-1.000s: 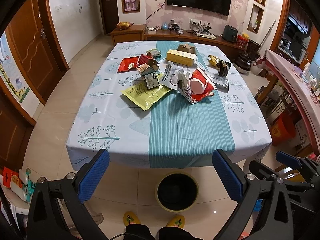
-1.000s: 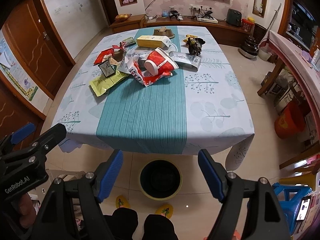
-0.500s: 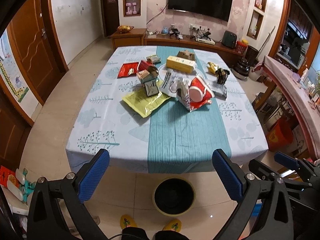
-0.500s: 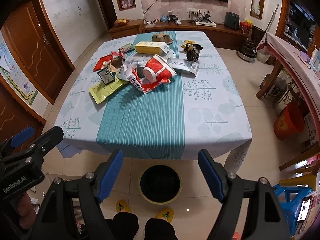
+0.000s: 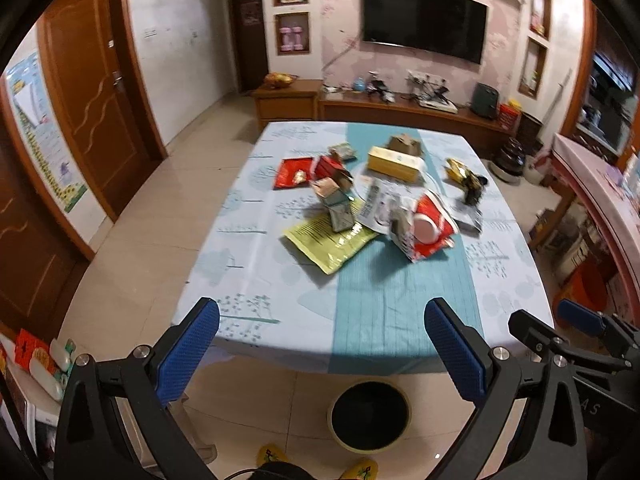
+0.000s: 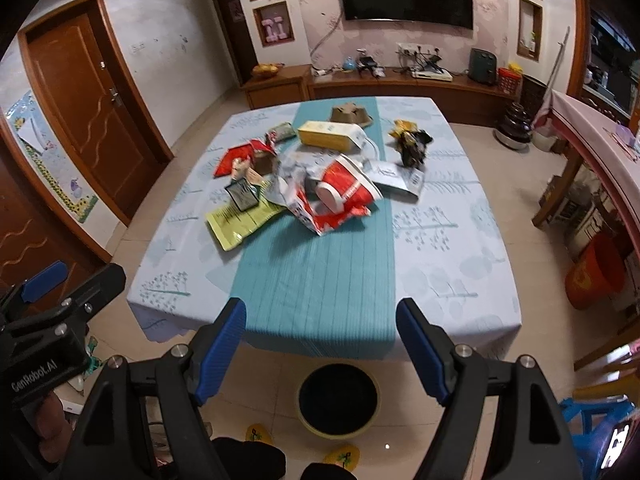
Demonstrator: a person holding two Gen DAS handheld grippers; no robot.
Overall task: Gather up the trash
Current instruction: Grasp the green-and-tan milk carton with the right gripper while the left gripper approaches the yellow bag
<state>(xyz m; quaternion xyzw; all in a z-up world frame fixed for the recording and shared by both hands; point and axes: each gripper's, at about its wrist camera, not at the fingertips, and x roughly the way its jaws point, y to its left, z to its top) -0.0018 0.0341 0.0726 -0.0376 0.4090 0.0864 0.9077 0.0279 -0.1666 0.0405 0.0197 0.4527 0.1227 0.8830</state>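
So there's a round bin (image 6: 338,400) on the floor tiles right at the near edge of the counter (image 6: 440,280), dark inside, and I can't make out anything in it. All the trash (image 6: 312,176) is up on the counter in one loose pile toward the far half, sitting over the teal stripe of the cloth and a bit to its left.

What's in the pile: a red paper cup (image 6: 344,188) lying on its side on a torn red-and-white wrapper, open mouth facing the near-left. A flat yellow-green pouch (image 5: 332,242) lies at the near-left of the heap, long side running diagonally from near-left to far-right. Behind, a yellow carton (image 5: 394,164) lies with its long axis across the counter, and a flat red packet (image 5: 290,172) sits at the far left. A dark crumpled wrapper (image 6: 412,144) sits apart on the right.

Left gripper (image 5: 320,356) and right gripper (image 6: 320,352) both hang out past the near edge, jaws spread wide, nothing between them.
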